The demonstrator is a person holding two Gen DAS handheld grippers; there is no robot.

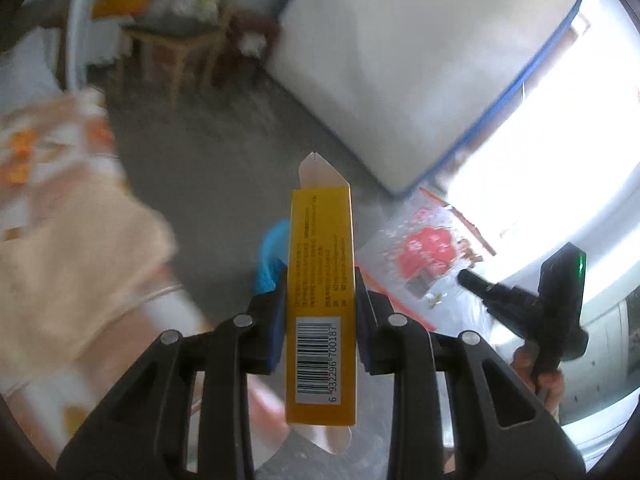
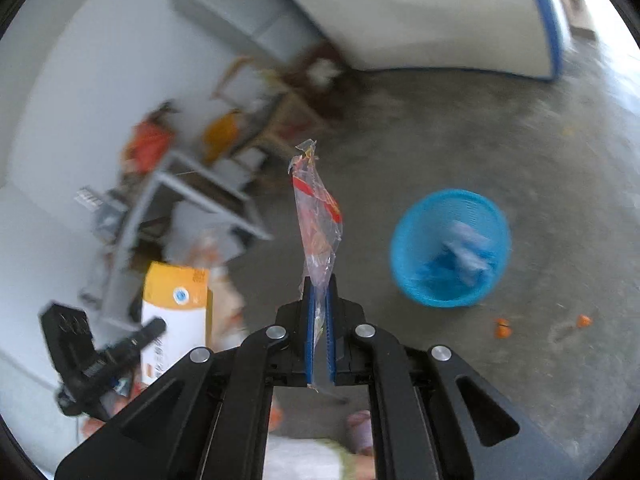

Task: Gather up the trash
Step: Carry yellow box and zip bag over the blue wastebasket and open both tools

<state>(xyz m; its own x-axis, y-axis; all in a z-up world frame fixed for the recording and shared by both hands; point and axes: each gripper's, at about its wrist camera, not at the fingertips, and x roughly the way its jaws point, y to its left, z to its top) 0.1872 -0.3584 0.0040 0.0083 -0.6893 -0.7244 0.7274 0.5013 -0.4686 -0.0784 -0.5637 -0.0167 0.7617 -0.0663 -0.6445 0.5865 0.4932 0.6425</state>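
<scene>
My left gripper [image 1: 320, 300] is shut on a yellow cardboard box [image 1: 322, 280] with a barcode, held upright above the floor. The box also shows in the right wrist view [image 2: 176, 312], at the left. My right gripper [image 2: 320, 312] is shut on a clear plastic wrapper [image 2: 318, 216] with red print, which sticks up between the pads. The wrapper also shows in the left wrist view [image 1: 424, 256], to the right of the box. A blue mesh trash basket [image 2: 416, 216] with blue trash inside stands on the concrete floor, right of my right gripper. Part of it [image 1: 272, 256] peeks out behind the box.
A white mattress with blue trim [image 1: 400, 60] leans against the wall. Wooden chairs [image 1: 180, 52] and a grey metal frame [image 2: 192, 200] stand at the back. A cloth-covered surface [image 1: 72, 208] is at left. Small orange bits [image 2: 502, 328] lie on the floor.
</scene>
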